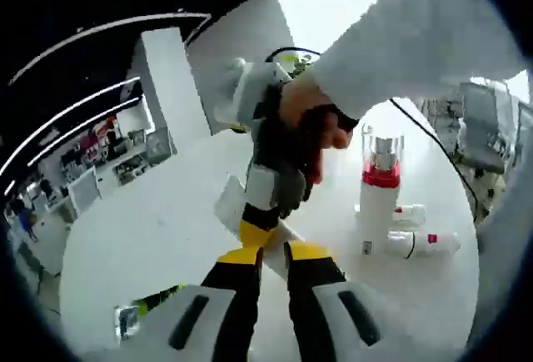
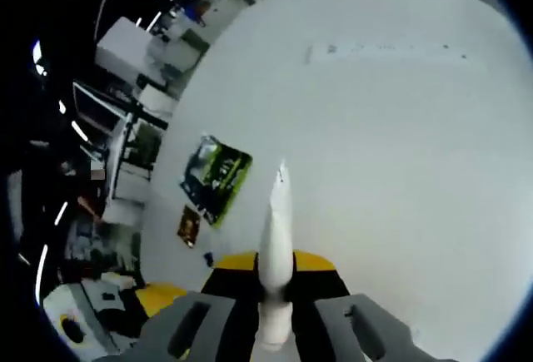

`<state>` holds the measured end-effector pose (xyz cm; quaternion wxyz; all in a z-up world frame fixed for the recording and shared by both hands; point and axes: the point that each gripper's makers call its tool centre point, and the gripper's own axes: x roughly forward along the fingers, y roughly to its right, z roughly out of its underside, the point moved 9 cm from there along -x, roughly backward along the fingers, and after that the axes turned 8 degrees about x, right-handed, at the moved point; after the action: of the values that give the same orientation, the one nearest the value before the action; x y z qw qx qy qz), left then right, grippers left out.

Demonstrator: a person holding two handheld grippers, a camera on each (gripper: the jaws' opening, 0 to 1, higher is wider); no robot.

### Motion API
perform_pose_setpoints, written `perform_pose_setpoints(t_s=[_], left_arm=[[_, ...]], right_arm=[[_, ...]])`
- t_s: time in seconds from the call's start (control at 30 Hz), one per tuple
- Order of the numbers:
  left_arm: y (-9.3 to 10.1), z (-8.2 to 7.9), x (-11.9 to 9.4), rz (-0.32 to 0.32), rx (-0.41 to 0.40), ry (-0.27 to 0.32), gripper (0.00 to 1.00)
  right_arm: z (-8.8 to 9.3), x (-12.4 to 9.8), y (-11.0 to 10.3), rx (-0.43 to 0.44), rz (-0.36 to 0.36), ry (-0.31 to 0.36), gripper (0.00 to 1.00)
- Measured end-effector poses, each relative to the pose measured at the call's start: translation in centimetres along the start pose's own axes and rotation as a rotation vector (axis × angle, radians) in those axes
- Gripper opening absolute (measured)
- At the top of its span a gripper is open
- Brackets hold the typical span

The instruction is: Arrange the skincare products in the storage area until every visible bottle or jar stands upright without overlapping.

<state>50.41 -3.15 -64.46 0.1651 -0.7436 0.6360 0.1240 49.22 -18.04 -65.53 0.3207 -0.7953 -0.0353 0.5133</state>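
Observation:
A white tube stands up between the jaws of my right gripper, which is shut on it; its flat crimped end points away over the white table. In the left gripper view a hand brings that right gripper down over the table with the tube in it, just ahead of my left gripper. The left jaws stand a narrow gap apart with nothing held. A tall white bottle with a red band and clear cap stands upright to the right. Two small white bottles lie beside its base.
A green packet and a small yellow card lie on the table left of the tube. A black cable runs across the table behind the bottles. Shelves and desks stand beyond the table's curved edge.

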Motion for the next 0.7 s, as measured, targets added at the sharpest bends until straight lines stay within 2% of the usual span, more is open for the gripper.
perform_pose_setpoints(t_s=[0.03, 0.07, 0.1, 0.17, 0.2, 0.27, 0.3, 0.33, 0.37, 0.4, 0.43, 0.47, 0.5, 0.63, 0.67, 0.7], left_arm=[[-0.3, 0.2, 0.0, 0.025, -0.076, 0.005, 0.23], [-0.6, 0.4, -0.2, 0.039, -0.120, 0.003, 0.24], [-1.1, 0.4, -0.3, 0.046, -0.139, 0.028, 0.23], [-0.6, 0.0, -0.8, 0.105, -0.184, 0.071, 0.24], [-0.3, -0.1, -1.0, 0.121, -0.211, 0.075, 0.26], [0.2, -0.2, -1.0, 0.182, -0.288, 0.094, 0.36], [0.3, -0.1, -1.0, 0.185, -0.299, 0.103, 0.40], [-1.2, 0.2, -0.6, 0.173, -0.300, 0.097, 0.41], [-1.7, 0.3, -0.5, 0.156, -0.300, 0.111, 0.39], [-2.4, 0.5, -0.2, 0.169, -0.319, 0.127, 0.37], [-2.4, 0.2, -0.2, 0.227, -0.366, 0.177, 0.40], [-1.5, -0.1, -0.4, 0.268, -0.421, 0.209, 0.41], [-1.4, -0.3, -0.5, 0.288, -0.421, 0.232, 0.40], [-1.0, -0.5, -0.6, 0.382, -0.384, 0.231, 0.41], [0.0, -0.9, -0.8, 0.417, -0.344, 0.263, 0.40], [0.3, -1.1, -1.0, 0.442, -0.338, 0.273, 0.39]], right_arm=[[-0.1, -0.3, -0.2, -0.017, -0.015, 0.007, 0.05], [-0.1, -0.6, -0.5, -0.052, -0.039, 0.020, 0.05], [-0.1, -1.1, -1.0, -0.093, -0.058, 0.037, 0.05], [-0.1, -2.1, -1.7, -0.173, -0.099, 0.064, 0.05], [0.0, -2.5, -2.0, -0.187, -0.112, 0.070, 0.05], [0.3, -3.5, -2.7, -0.247, -0.159, 0.098, 0.05], [0.5, -4.1, -3.2, -0.285, -0.186, 0.119, 0.05], [0.6, -4.5, -3.5, -0.300, -0.199, 0.124, 0.05], [0.9, -5.1, -4.2, -0.350, -0.240, 0.140, 0.05], [1.1, -5.5, -4.5, -0.370, -0.260, 0.151, 0.05], [1.4, -5.9, -4.8, -0.398, -0.271, 0.157, 0.05], [1.8, -6.4, -5.3, -0.469, -0.302, 0.157, 0.05], [2.1, -6.7, -5.7, -0.491, -0.333, 0.157, 0.05], [2.2, -7.4, -6.6, -0.604, -0.442, 0.171, 0.05], [2.5, -7.6, -7.0, -0.667, -0.481, 0.182, 0.05], [2.8, -7.7, -7.1, -0.670, -0.495, 0.166, 0.05]])
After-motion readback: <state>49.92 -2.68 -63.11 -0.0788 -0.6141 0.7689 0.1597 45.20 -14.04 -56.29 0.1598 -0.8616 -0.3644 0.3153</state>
